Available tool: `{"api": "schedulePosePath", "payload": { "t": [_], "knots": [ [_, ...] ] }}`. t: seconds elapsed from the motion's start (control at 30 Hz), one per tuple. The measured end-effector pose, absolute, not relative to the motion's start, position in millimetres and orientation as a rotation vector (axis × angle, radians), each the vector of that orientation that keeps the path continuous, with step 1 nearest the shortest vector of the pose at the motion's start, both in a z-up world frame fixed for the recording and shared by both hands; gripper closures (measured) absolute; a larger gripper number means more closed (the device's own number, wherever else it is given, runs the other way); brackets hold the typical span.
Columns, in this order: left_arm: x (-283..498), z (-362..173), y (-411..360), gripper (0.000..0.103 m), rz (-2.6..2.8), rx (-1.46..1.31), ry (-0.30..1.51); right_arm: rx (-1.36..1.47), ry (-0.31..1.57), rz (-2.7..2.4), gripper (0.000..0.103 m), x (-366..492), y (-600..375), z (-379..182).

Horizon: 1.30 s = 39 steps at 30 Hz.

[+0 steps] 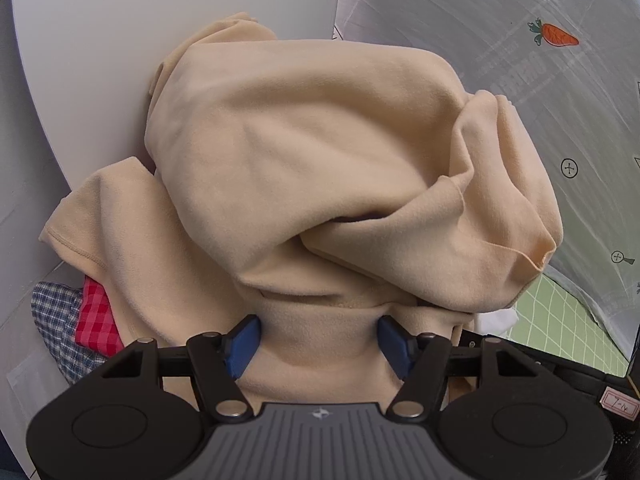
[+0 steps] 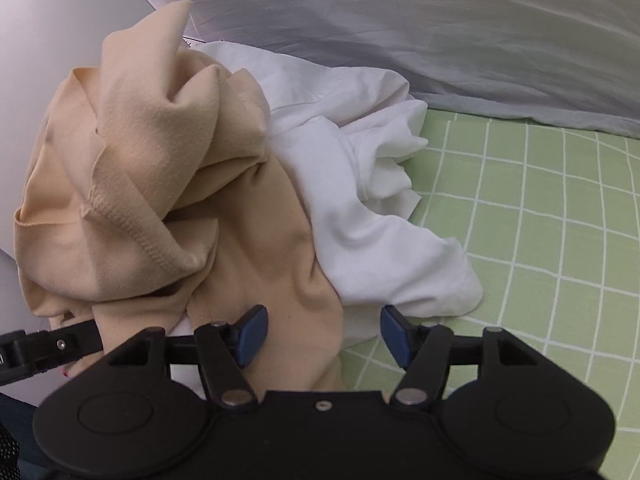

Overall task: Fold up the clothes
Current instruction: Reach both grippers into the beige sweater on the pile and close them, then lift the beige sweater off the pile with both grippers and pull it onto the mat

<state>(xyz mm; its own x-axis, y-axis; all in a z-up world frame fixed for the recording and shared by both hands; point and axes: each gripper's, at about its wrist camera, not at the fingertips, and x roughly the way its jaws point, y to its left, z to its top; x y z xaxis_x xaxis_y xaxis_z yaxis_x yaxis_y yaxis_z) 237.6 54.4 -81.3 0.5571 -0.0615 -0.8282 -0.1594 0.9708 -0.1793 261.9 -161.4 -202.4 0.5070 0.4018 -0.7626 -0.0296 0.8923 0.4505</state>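
At the bottom of the left wrist view, the left claw (image 1: 318, 342) stood with its blue pads (image 1: 244, 344) apart, a band of the beige fleece garment (image 1: 304, 152) lying between them; whether the pads pressed on that band cannot be told, though the cloth filled the whole gap from one pad to the other. Beyond the claw the beige garment rose in a crumpled heap across the middle of the frame, one hemmed edge curling toward the right. At lower left, a red checked cloth (image 1: 96, 316) and a blue checked cloth (image 1: 56, 320) peeked out from under the heap. A grey sheet with a carrot print (image 1: 554, 35) filled the upper right, and a white panel (image 1: 120, 40) the upper left

At the bottom of the right wrist view, the right claw (image 2: 324, 334) was spread open, its left pad (image 2: 252, 334) resting against a fold of the beige garment (image 2: 132, 184), its right pad over a green checked bedsheet (image 2: 540, 240), clear of cloth. Part of the other gripper's black frame (image 2: 48, 346) entered at lower left. Past the claw, a white garment (image 2: 360, 200) lay bunched just right of the beige heap, touching it, both on the green sheet, with the grey sheet (image 2: 440, 40) across the top
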Motion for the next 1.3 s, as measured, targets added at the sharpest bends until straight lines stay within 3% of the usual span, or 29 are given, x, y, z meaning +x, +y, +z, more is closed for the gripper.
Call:
{"api": "schedulePosePath", "payload": {
  "t": [0.07, 0.1, 0.17, 0.3, 0.4, 0.8, 1.3],
  "knots": [
    [237.4, -81.7, 55.5, 0.048, 0.051, -0.266, 0.982, 0.532, 1.017, 0.292, 0.064, 265.0, -170.5, -212.4],
    [233.9, -80.6, 55.4, 0.051, 0.054, -0.263, 0.981, 0.581, 1.016, 0.280, 0.082, 263.2, -174.4, -215.3],
    [229.0, -78.7, 54.6, 0.059, 0.059, -0.251, 0.979, 0.600, 0.985, 0.262, 0.096, 254.5, -178.6, -213.6],
    [213.7, -70.5, 48.7, 0.090, 0.092, -0.191, 0.962, 0.551, 0.891, 0.223, 0.099, 225.8, -186.3, -195.6],
    [199.5, -66.8, 47.7, 0.097, 0.083, -0.187, 0.951, 0.512, 0.823, 0.162, 0.099, 198.6, -201.1, -177.8],
    [102.2, -35.0, -8.8, 0.098, -0.037, -0.126, 0.871, 0.445, 0.669, -0.242, 0.099, 46.4, -338.9, -152.1],
    [-23.6, -67.3, -193.8, 0.098, -0.339, -0.180, 0.984, 0.416, 0.662, -0.808, 0.099, -163.0, -573.7, -163.4]
  ]
}}
